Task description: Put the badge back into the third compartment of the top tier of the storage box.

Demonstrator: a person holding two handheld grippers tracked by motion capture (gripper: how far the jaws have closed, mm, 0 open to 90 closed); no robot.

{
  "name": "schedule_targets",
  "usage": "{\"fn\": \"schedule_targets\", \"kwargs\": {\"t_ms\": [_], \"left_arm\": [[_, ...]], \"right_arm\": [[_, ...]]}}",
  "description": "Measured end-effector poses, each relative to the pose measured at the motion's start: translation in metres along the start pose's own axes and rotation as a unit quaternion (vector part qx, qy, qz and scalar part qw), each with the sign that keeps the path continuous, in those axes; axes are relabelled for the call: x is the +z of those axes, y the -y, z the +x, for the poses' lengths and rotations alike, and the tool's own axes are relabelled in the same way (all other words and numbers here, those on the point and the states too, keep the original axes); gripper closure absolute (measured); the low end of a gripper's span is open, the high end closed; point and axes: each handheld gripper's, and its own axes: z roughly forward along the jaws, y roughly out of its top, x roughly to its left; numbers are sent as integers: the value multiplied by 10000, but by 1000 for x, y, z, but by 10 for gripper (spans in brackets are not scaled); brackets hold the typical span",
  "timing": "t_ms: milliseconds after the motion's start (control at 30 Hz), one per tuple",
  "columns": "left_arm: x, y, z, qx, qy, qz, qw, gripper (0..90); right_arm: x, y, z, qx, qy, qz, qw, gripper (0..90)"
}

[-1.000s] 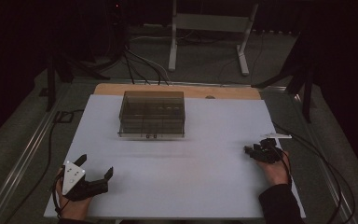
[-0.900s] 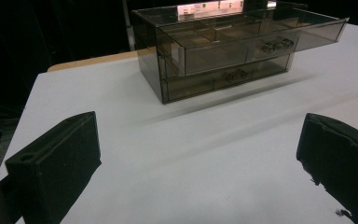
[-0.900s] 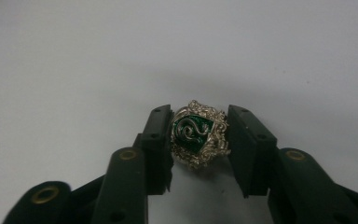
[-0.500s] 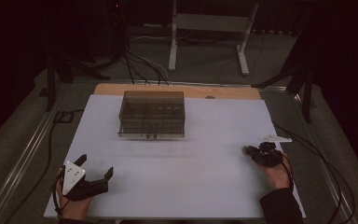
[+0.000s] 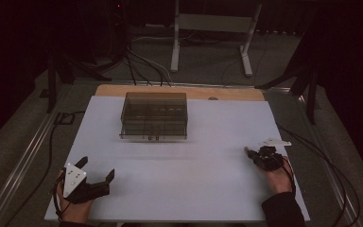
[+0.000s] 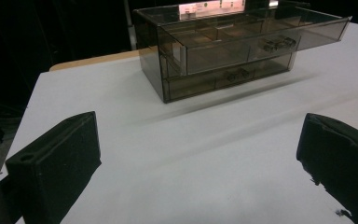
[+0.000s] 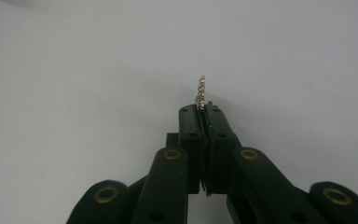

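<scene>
Low over the table, right gripper pinches a chain.

A drawer box stands on the table (toward its far side, left of centre).

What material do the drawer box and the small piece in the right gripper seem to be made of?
The drawer box looks like smoky, glossy transparent plastic: its inner dividers show through the walls. The small piece held between the closed jaws of the right gripper looks like shiny silver metal, perhaps a short chain; it is too small to be sure.
</scene>
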Motion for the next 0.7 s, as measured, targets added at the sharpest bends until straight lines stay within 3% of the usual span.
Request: {"fn": "schedule_targets", "kwargs": {"t_ms": [700], "left_arm": [[0,0,0,12,-4,23,10000,4]], "right_arm": [[-13,-8,5,91,-101,-255,9996,886]]}}
